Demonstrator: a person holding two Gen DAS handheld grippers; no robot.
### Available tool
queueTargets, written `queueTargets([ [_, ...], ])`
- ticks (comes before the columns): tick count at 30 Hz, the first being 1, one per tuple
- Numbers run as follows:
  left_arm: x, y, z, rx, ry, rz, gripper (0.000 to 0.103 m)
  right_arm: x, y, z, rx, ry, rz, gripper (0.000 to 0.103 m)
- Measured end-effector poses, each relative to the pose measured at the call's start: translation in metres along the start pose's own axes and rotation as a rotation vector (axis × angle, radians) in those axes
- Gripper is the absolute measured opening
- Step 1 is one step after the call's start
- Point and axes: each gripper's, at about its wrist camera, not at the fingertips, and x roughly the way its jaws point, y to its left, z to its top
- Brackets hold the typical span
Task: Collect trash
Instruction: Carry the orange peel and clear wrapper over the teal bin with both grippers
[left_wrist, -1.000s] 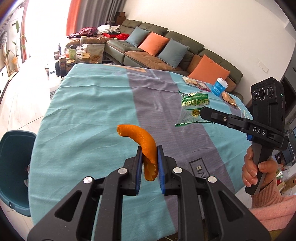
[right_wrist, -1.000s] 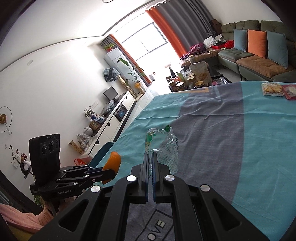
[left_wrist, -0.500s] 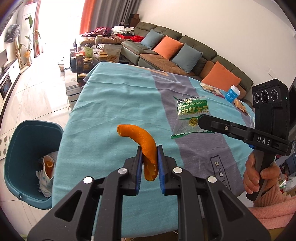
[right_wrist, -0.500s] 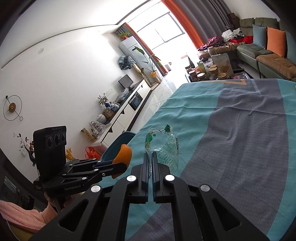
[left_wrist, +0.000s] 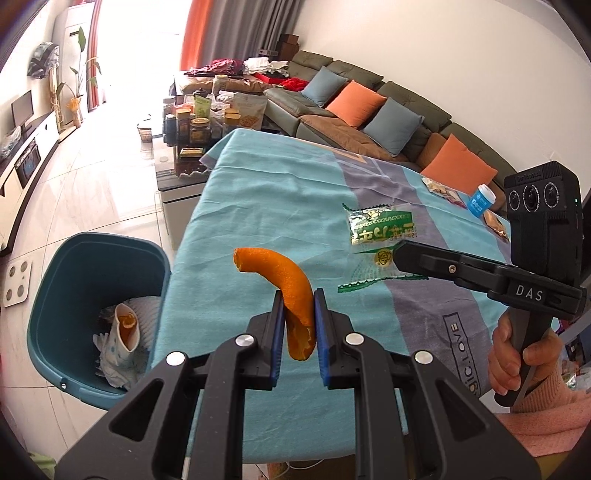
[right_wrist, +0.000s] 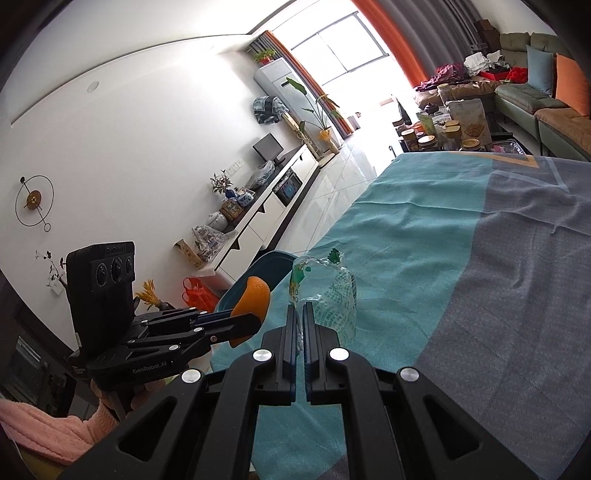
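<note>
Step in hand: carrying to disposal. The left tongs (left_wrist: 299, 325) are clamped on a curved, matte orange peel strip (left_wrist: 286, 291), held above the table's near edge. The right tongs (right_wrist: 299, 325) are pressed together on a crinkled, clear plastic wrapper with green print (right_wrist: 332, 295). The next move calls for bringing both over the deep teal plastic bin (left_wrist: 74, 258) on the floor beside the table (left_wrist: 258, 206), then releasing.
</note>
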Motion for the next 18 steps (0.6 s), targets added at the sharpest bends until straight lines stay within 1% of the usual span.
queueTargets([
  [9,-0.013,0.023,0.0,-0.035,-0.025,0.047,0.016,0.016,0.013,0.004,-0.015,0.027,0.033,0.002],
  [18,-0.021,0.037,-0.001,-0.051,-0.037,0.075,0.016,0.032,0.022,0.01,-0.025,0.054,0.059,0.002],
])
